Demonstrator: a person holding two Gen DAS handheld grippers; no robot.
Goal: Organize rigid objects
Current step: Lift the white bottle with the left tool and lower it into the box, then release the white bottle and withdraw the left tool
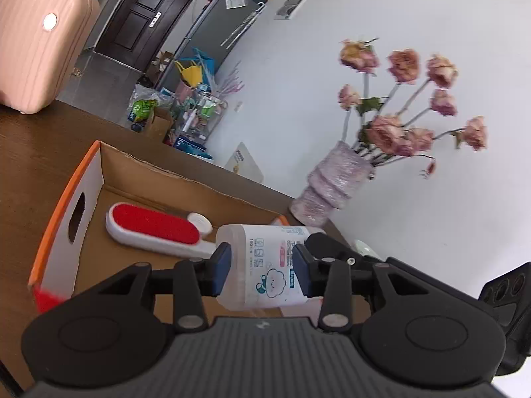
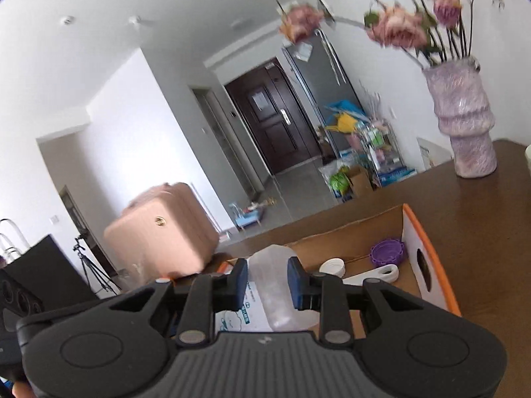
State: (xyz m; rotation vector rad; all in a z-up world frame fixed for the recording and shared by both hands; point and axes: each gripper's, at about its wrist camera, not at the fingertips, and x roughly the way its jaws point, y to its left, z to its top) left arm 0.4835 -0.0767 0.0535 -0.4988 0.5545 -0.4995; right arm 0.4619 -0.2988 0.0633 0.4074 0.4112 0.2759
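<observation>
While over the cardboard box [image 1: 139, 172], bottle [image 1: 265, 265] apparently clamped between left fingers [image 1: 221, 270], right fingers [image 2: 239, 282] gripping its other end.

left tongs [image 1: 261, 267] and right tongs [image 2: 267, 283] both angle slightly downward, blue pads clamped.

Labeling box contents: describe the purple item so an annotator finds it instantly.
On the brown table sits an open cardboard box with orange-edged white end walls. In its corner, by the end wall with the handle slot, lies a small round purple lid with a scalloped rim. Its neighbours, a cap and a brush handle, are white.
</observation>
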